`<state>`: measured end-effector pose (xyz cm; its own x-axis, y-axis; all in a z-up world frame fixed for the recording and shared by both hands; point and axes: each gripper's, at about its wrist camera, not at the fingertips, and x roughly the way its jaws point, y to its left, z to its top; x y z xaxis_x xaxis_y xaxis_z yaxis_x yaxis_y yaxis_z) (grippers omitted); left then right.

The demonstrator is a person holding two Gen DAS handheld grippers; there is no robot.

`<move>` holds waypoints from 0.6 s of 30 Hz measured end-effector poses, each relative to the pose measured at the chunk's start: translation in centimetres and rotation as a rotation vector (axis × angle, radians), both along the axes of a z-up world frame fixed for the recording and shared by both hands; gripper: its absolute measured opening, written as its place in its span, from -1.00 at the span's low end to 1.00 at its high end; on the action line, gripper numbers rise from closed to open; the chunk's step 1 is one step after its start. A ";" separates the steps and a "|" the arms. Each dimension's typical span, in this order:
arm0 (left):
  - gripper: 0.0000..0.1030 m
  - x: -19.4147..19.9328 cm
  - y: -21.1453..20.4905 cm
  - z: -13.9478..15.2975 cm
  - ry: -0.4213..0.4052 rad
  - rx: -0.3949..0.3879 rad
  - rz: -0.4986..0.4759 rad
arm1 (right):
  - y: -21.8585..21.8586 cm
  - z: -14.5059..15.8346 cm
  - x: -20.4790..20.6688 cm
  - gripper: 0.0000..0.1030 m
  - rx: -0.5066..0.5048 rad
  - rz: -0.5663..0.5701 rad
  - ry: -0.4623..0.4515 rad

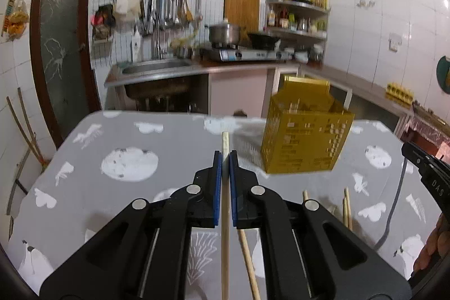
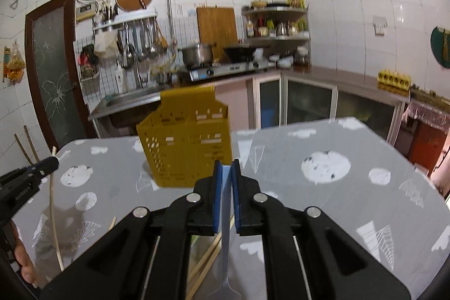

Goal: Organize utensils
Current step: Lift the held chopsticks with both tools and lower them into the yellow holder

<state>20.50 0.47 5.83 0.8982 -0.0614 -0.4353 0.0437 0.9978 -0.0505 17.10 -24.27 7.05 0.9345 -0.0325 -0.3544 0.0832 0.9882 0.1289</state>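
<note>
The left gripper [image 1: 225, 156] is clamped on a pale wooden chopstick [image 1: 225, 229], whose tip projects past the blue pads. The right gripper [image 2: 226, 167] is clamped on a flat blue-grey utensil handle [image 2: 225, 232]; whether it is a spoon or a fork cannot be told. A yellow perforated plastic utensil holder [image 1: 305, 137] stands upright on the grey patterned tablecloth [image 1: 118, 201], ahead of both grippers, with open cloth between. Loose wooden chopsticks [image 1: 346, 208] lie on the cloth beneath the left gripper. Behind the table are a steel sink [image 1: 153, 68] and a gas stove [image 1: 247, 54]. The right gripper's black body [image 1: 430, 179] carries white lettering, "DAS" legible, the rest cut off.
</note>
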 end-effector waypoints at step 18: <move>-0.92 0.9 -0.4 3.1 -0.117 -0.066 -0.018 | -1.2 2.8 1.3 -0.86 0.007 0.005 -0.086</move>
